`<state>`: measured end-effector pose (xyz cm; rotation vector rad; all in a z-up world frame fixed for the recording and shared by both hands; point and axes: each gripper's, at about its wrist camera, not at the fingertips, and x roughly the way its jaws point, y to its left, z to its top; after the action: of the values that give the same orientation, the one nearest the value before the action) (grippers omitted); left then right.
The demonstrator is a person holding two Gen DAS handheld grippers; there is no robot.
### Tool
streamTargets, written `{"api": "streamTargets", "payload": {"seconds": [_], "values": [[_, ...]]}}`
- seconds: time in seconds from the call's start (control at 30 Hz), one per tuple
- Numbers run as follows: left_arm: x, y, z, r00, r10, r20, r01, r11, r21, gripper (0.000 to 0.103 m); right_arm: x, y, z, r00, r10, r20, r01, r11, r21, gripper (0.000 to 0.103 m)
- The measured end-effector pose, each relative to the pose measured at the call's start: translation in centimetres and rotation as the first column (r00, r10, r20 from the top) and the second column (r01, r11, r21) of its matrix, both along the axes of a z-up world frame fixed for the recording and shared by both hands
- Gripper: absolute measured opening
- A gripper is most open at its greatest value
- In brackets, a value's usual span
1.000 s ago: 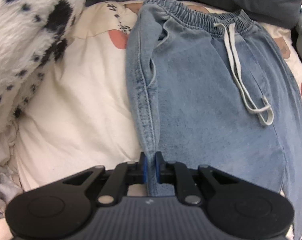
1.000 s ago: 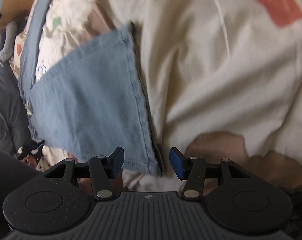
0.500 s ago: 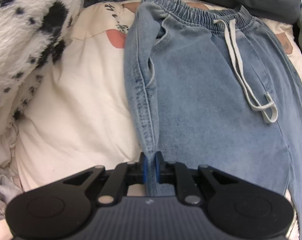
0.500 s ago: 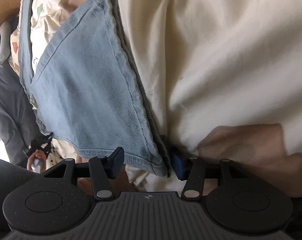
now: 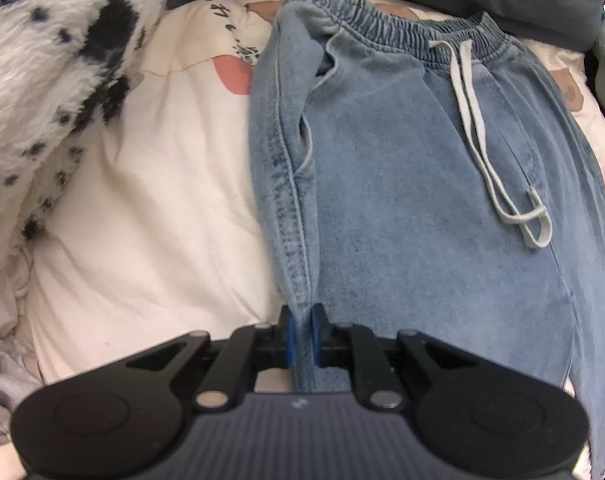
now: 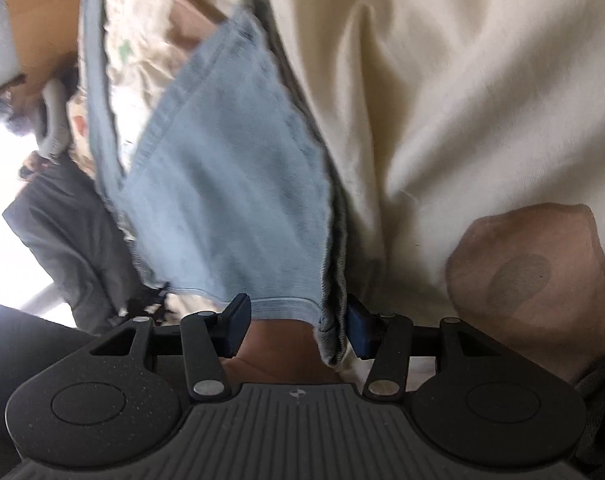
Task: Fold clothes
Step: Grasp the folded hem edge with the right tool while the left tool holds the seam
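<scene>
Now soft faded denim trousers point(image 5: 402, 200), side seam in clenched left claw point(image 5: 300, 334), hem between spread right claw point(image 6: 298, 322).

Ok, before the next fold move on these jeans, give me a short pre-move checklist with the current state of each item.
1. Left gripper clamped on the jeans' side seam: ok.
2. Right gripper closed on the leg hem: not ok, jaws apart, corner only between them.
3. Drawstring lying flat on the front: ok.
4. Waistband flat on the bedding: ok.
5. Both leg layers aligned at the hem: cannot tell.
</scene>
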<state>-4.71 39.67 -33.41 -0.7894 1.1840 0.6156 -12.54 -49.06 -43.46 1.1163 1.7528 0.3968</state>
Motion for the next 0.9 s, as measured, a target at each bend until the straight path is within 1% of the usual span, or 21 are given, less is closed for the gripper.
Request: {"api": "streamTargets", "payload": {"seconds": [0.1, 0.17, 0.2, 0.23, 0.33, 0.43, 0.6, 0.7, 0.8, 0.9], "values": [[-0.3, 0.2, -0.2, 1.000, 0.004, 0.011, -0.004, 1.000, -0.010, 0.010, 0.1, 0.7, -0.5, 1.000, 0.018, 0.001, -0.018, 1.000, -0.023, 0.035], [-0.6, 0.5, -0.3, 1.000, 0.007, 0.025, -0.007, 1.000, -0.024, 0.011, 0.2, 1.2, -0.6, 0.999, 0.039, 0.010, -0.038, 0.999, -0.035, 0.020], [-0.8, 0.7, -0.4, 0.999, 0.015, 0.037, -0.014, 0.999, -0.030, 0.011, 0.3, 1.4, -0.6, 0.999, 0.047, 0.015, -0.047, 0.998, -0.041, 0.017], [-1.1, 0.9, -0.4, 0.999, 0.023, 0.049, -0.021, 0.999, -0.036, 0.011, 0.4, 1.6, -0.5, 0.998, 0.056, 0.021, -0.055, 0.997, -0.048, 0.011], [-1.8, 1.4, -0.5, 0.995, 0.047, 0.085, -0.043, 0.998, -0.055, 0.014, 0.8, 1.9, 0.1, 0.996, 0.073, 0.049, -0.070, 0.995, -0.065, 0.010], [-2.4, 2.0, -0.6, 0.990, 0.072, 0.120, -0.063, 0.995, -0.074, 0.015, 1.4, 1.2, 1.7, 0.992, 0.065, 0.109, -0.059, 0.996, -0.061, 0.009], [-3.2, 3.1, -0.9, 0.979, 0.104, 0.177, -0.086, 0.991, -0.103, 0.015, 2.6, -0.1, 4.1, 0.983, 0.044, 0.178, -0.034, 0.998, -0.058, 0.009], [-3.6, 3.8, -1.0, 0.969, 0.136, 0.208, -0.113, 0.986, -0.121, 0.015, 3.5, -0.3, 5.5, 0.977, 0.071, 0.201, -0.060, 0.996, -0.062, 0.009], [-2.2, 4.8, -0.8, 0.964, 0.135, 0.228, -0.108, 0.986, -0.128, 0.018, 4.2, -0.2, 6.6, 0.972, 0.088, 0.218, -0.073, 0.994, -0.076, 0.009], [-0.9, 5.4, -0.7, 0.960, 0.140, 0.244, -0.110, 0.985, -0.133, 0.018, 4.4, -0.6, 7.5, 0.968, 0.091, 0.235, -0.071, 0.993, -0.089, 0.009]]}}
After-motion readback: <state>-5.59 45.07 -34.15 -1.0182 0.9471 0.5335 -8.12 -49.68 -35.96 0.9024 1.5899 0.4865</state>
